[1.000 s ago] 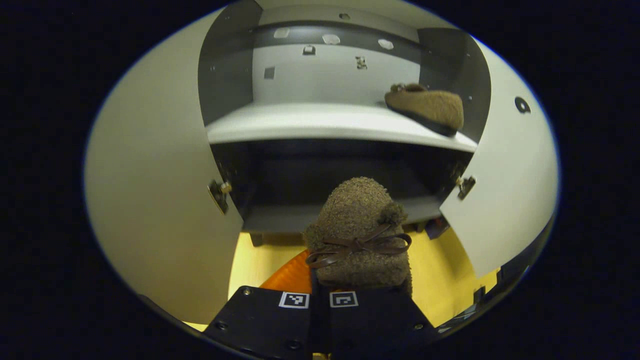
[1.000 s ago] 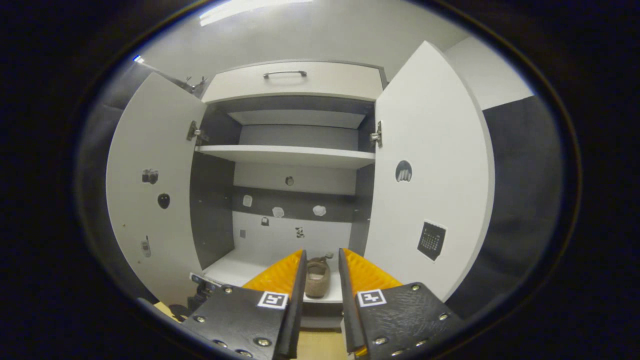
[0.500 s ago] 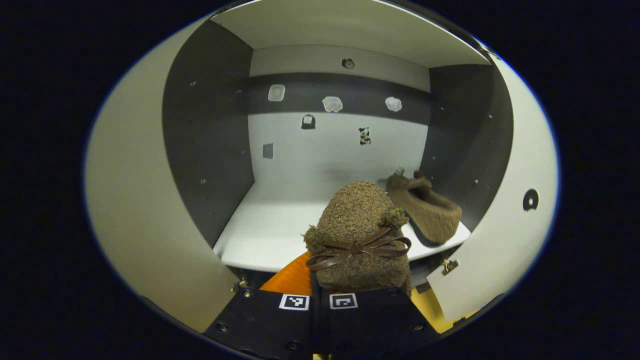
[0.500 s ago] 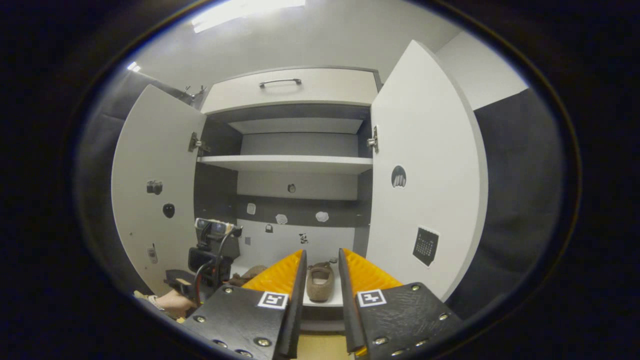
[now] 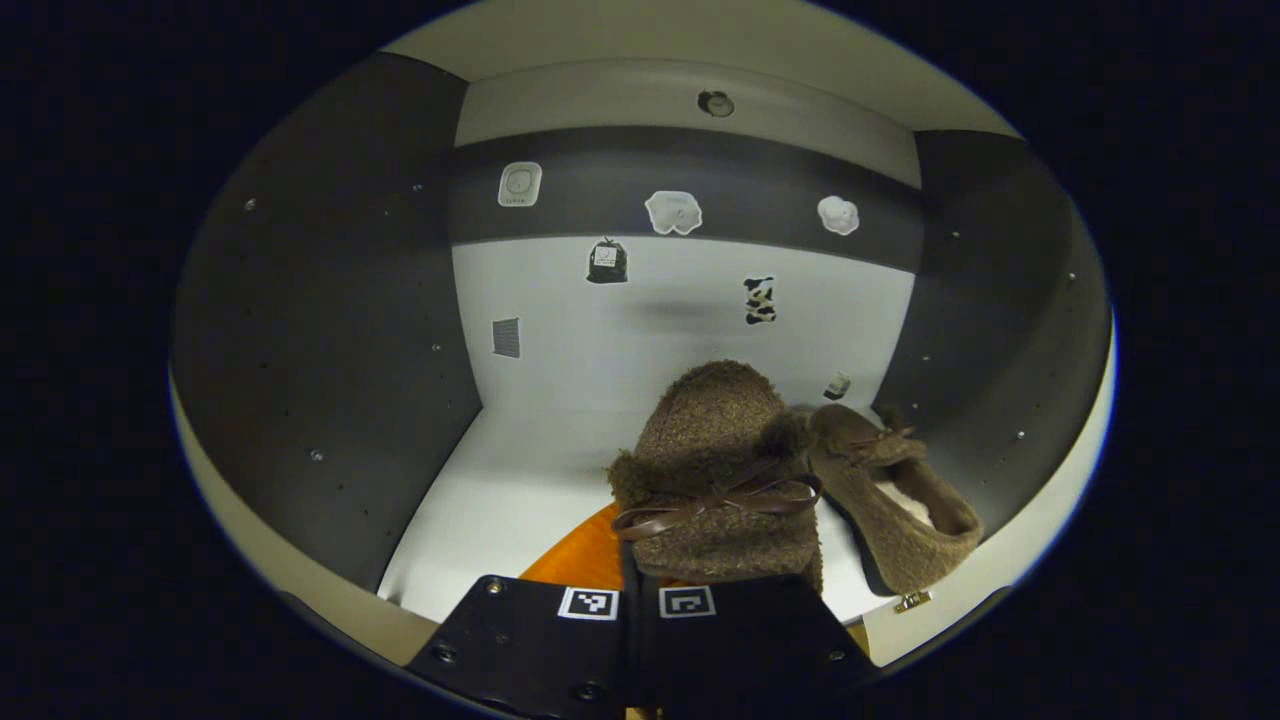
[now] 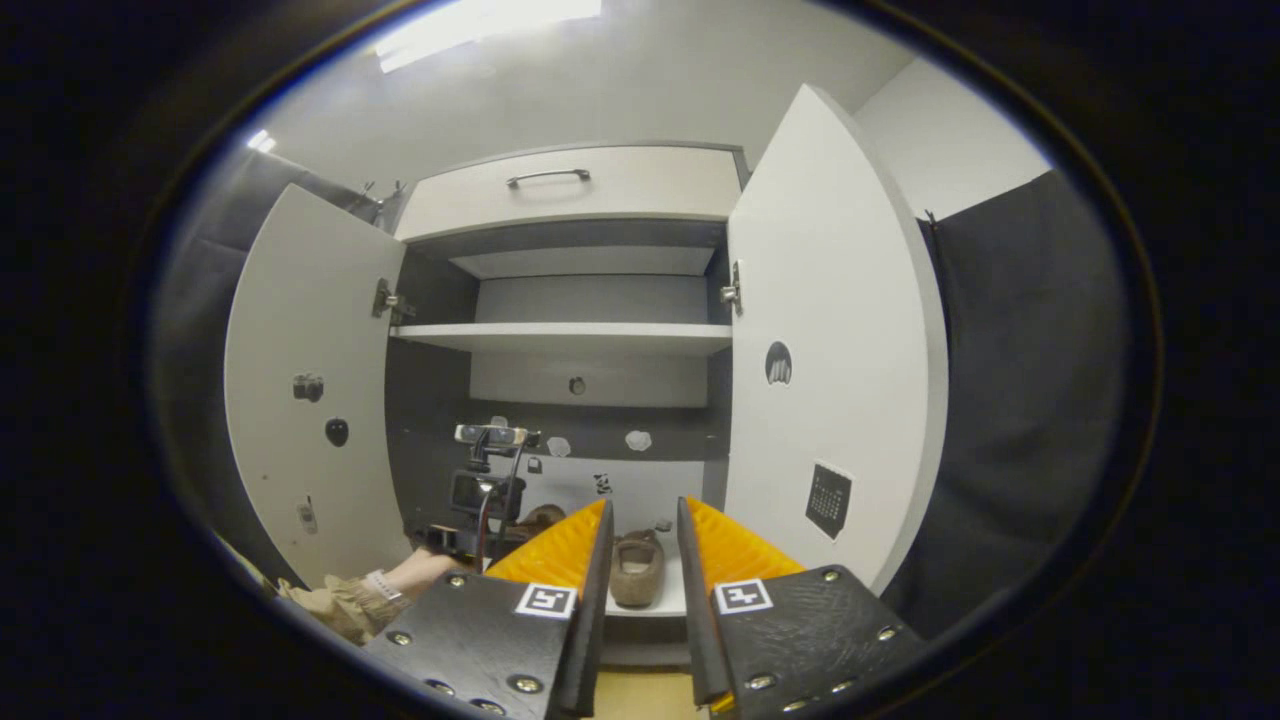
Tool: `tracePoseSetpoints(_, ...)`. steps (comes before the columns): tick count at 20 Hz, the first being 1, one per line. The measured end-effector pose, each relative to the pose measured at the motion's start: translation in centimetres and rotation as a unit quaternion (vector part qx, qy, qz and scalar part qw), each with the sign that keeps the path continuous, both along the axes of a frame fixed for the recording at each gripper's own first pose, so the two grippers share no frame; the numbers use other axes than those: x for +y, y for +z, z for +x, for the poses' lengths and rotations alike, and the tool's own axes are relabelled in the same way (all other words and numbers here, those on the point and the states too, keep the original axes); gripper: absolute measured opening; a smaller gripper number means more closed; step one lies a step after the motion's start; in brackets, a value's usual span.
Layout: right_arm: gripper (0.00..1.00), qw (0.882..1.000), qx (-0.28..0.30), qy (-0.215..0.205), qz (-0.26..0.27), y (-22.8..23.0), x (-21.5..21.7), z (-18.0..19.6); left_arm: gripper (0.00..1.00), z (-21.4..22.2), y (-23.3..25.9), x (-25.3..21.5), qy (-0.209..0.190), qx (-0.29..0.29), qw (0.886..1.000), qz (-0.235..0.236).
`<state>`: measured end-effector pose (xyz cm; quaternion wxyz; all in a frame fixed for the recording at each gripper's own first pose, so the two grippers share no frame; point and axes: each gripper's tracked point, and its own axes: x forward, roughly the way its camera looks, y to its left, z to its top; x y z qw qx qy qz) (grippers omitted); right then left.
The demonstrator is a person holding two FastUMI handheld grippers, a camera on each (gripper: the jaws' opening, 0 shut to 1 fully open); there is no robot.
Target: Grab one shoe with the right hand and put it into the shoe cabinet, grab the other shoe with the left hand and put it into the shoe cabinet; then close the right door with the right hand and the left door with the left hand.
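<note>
On my left gripper [image 5: 640,600] the fingers are clenched on a fuzzy brown shoe [image 5: 715,470], which sticks straight out ahead of them with its toe pointing away and its thin bow [image 5: 715,498] just beyond the fingertips. That shoe is inside the shoe cabinet [image 5: 330,330], over the white shelf [image 5: 500,490]; I cannot tell whether its sole touches the shelf. To the right of my fingers, just beside the held shoe, the second shoe [image 5: 890,500] lies on the same shelf with its opening turned up, close to the dark right side wall. Ahead of the fingers the back panel [image 5: 640,330] carries a few small stickers.

My right gripper [image 6: 640,590] is well back from the cabinet with its fingers released, a clear gap between them and nothing in it. Through that gap, farther off, I see the second shoe [image 6: 636,572] resting on the shelf [image 6: 670,598]. To the left of my fingers the left gripper [image 6: 485,490] reaches into the cabinet, with a hand [image 6: 420,572] and a tan sleeve [image 6: 335,605] behind it. The left door [image 6: 300,400] and the right door [image 6: 830,400] both stand wide open, left and right of my fingers. Above them are an upper shelf [image 6: 560,338] and a drawer front with a handle [image 6: 547,177].
</note>
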<state>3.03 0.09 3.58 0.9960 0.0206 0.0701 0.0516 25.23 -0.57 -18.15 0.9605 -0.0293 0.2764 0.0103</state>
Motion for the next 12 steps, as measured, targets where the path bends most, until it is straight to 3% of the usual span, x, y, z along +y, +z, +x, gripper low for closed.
tracePoseSetpoints(12,0.36,1.0,-0.003,-0.025,-0.011,0.1,-1.7,-0.5,0.01,5.0,-3.6,1.3,0.007,0.038,0.999,0.033)
